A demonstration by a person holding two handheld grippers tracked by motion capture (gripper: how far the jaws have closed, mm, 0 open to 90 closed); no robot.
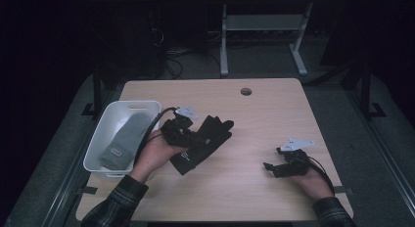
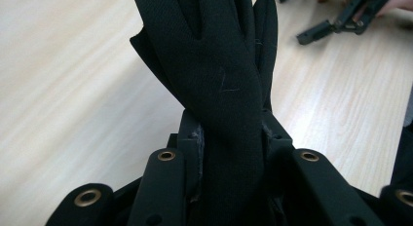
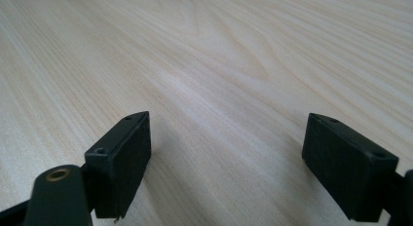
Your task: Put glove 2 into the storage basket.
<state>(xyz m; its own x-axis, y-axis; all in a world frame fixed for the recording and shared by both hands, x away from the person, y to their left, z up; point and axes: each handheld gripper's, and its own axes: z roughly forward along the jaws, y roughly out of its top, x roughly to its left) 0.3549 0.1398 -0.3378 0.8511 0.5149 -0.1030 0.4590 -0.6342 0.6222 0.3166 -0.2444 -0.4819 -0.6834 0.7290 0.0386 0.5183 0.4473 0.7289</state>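
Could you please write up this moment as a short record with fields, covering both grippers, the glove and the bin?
left gripper: shut on the black glove, holding it near the wrist end
black glove: fingers point away from the jaws, above the wooden table
right gripper: open, nothing between its pads, low over bare wood near the right edge
white bin: at the table's left edge, beside the left hand
bin contents: a grey glove lying inside

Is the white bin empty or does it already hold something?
Not empty. The high view shows a grey folded item lying inside the white bin at the table's left edge.
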